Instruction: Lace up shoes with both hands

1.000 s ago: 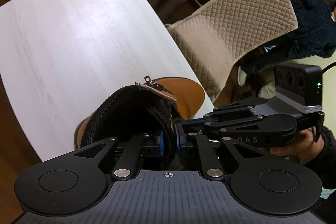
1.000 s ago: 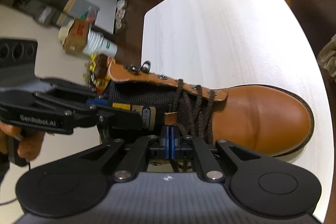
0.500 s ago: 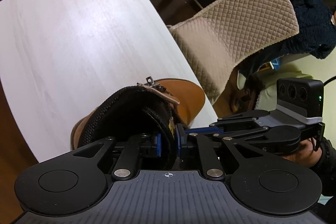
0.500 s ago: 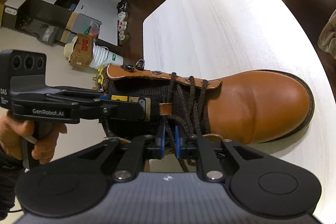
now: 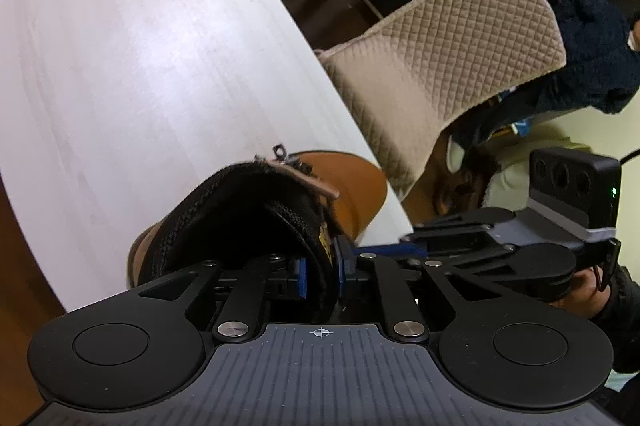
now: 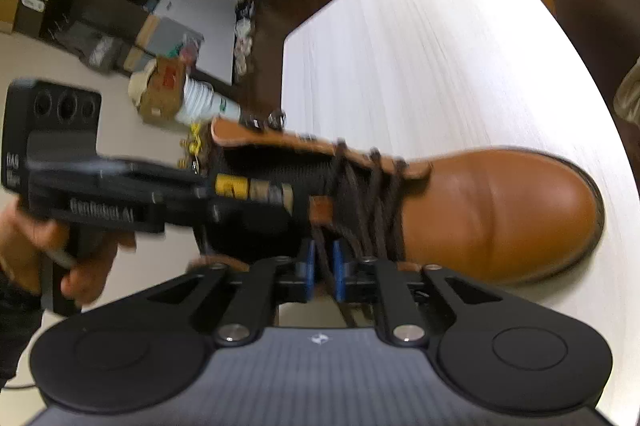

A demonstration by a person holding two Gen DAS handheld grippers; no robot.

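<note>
A tan leather boot [image 6: 500,210] with dark brown laces [image 6: 360,194] lies on the white table [image 6: 420,46], toe to the right. My right gripper [image 6: 323,268] is at the boot's near side. Its jaws are opening, and one lace strand runs loose between the blue pads. In the left wrist view the boot [image 5: 352,186] shows its black padded tongue [image 5: 248,210]. My left gripper [image 5: 321,272] straddles the tongue's edge. Its jaws are opening while the pads still touch the padding. The right gripper [image 5: 360,250] reaches in from the right.
A beige quilted chair [image 5: 440,46] with a dark garment [image 5: 592,46] stands beyond the table's right edge. Boxes and stacked white cups [image 6: 180,98] sit on the floor to the left. A hand [image 6: 80,266] holds the left gripper's handle.
The right jaws went from shut to parted, with a lace strand now between the pads. The left jaws widened around the tongue. The right view shifted slightly and is blurred.
</note>
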